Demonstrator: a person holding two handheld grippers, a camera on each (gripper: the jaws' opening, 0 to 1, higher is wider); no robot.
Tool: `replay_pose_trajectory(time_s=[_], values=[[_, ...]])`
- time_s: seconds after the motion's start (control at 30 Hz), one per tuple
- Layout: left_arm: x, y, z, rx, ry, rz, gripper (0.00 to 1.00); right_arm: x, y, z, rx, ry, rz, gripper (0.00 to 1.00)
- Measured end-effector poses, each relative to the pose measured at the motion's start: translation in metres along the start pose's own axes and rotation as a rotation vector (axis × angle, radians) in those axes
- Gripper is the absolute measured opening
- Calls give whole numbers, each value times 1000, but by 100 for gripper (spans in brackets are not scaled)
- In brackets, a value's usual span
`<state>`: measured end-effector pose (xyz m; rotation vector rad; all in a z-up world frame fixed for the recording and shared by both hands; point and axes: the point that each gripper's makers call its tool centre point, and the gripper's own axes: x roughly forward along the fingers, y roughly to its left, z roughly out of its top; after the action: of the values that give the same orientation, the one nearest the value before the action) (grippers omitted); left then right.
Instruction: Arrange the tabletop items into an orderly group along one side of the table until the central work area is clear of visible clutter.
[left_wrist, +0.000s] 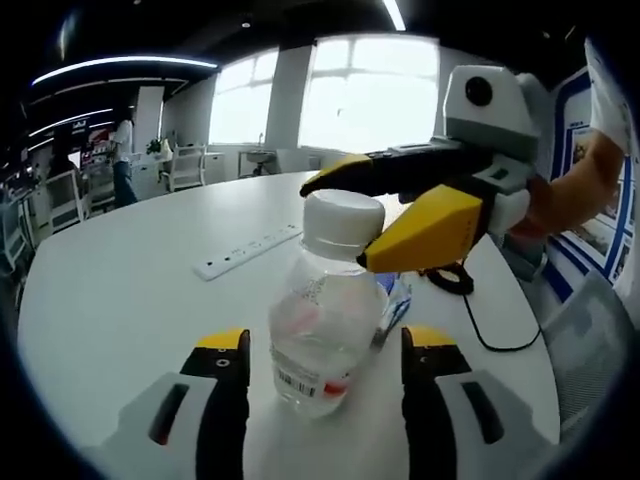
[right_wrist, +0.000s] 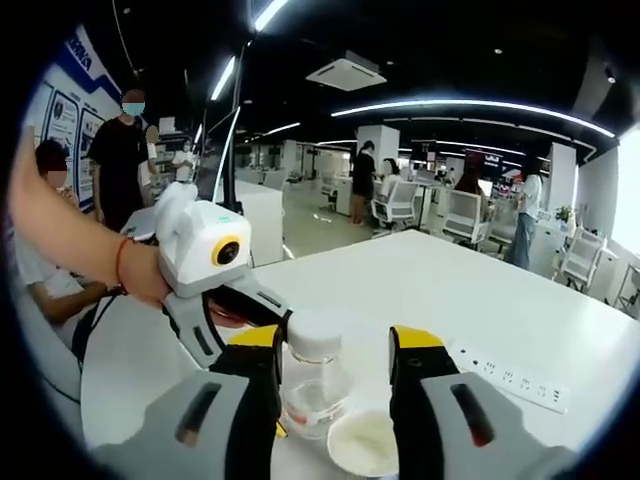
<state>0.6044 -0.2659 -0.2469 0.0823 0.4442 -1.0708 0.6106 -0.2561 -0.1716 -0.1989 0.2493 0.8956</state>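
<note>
A clear plastic bottle (left_wrist: 318, 335) with a white cap (left_wrist: 342, 220) stands upright on the round white table (left_wrist: 110, 300). My left gripper (left_wrist: 325, 340) is open, its yellow-tipped jaws on either side of the bottle's body with gaps. My right gripper (left_wrist: 335, 222) comes in from the right and straddles the cap. In the right gripper view the cap (right_wrist: 315, 335) sits between the right gripper (right_wrist: 335, 345) jaws, nearer the left one, with a gap on the other side. The left gripper (right_wrist: 245, 322), held by a hand, reaches the bottle from the left.
A white power strip (left_wrist: 245, 252) (right_wrist: 510, 380) lies farther back on the table. A black cable (left_wrist: 480, 320) trails near the right edge. A blue-and-white packet (left_wrist: 395, 300) lies behind the bottle. A small white dish (right_wrist: 362, 440) sits beside the bottle. People and chairs stand beyond the table.
</note>
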Motion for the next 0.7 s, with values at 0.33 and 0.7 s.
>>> replay_pose_trajectory(time_s=[0.33, 0.7], values=[[-7, -4, 5, -24, 3, 25, 69, -12, -9, 3, 24, -3, -18, 49], [-17, -12, 13, -44, 2, 51, 74, -32, -22, 6, 36, -4, -31, 55]])
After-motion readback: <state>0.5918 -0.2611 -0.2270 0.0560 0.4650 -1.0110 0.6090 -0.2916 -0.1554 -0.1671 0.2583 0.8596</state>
